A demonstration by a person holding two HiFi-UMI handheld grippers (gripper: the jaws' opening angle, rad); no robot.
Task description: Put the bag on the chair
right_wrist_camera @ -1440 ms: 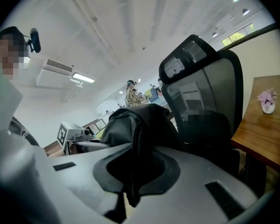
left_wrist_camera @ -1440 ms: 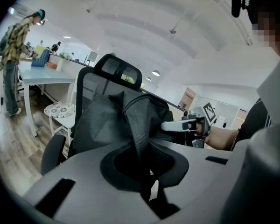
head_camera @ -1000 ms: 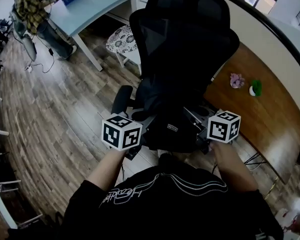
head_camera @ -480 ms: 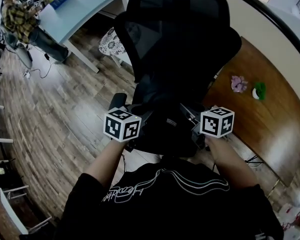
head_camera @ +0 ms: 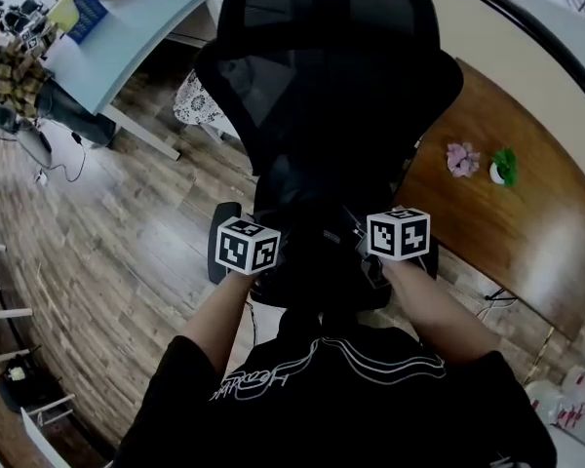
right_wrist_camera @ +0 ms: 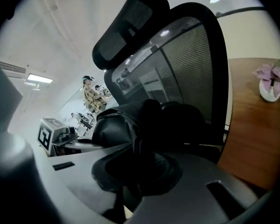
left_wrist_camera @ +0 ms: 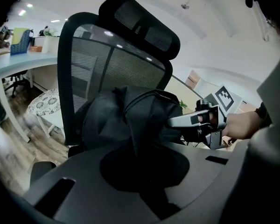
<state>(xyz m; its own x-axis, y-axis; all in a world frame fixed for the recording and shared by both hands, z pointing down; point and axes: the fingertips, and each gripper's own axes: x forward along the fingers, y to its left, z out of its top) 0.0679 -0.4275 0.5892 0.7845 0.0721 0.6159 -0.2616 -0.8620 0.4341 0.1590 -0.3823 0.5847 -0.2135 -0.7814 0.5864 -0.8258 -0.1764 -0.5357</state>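
Note:
A black bag (head_camera: 317, 261) hangs between both grippers, right at the seat of a black mesh office chair (head_camera: 322, 66). The chair's backrest (left_wrist_camera: 98, 64) rises just behind the bag (left_wrist_camera: 116, 120). My left gripper (head_camera: 273, 261) is shut on a strap of the bag at its left side. At the bag's right side, my right gripper (head_camera: 366, 261) has dark bag fabric (right_wrist_camera: 126, 125) pressed between its jaws, which are starting to open. The chair seat under the bag is hidden, so I cannot tell whether the bag rests on it.
A brown wooden table (head_camera: 507, 232) stands to the right with a pink flower (head_camera: 461, 157) and a green object (head_camera: 505, 167). At the back left are a light blue desk (head_camera: 127, 27), a patterned stool (head_camera: 200, 100) and a person in a plaid shirt (head_camera: 10, 76).
Both grippers have carried the bag forward, closer in to the chair. The chair now fills more of the head view.

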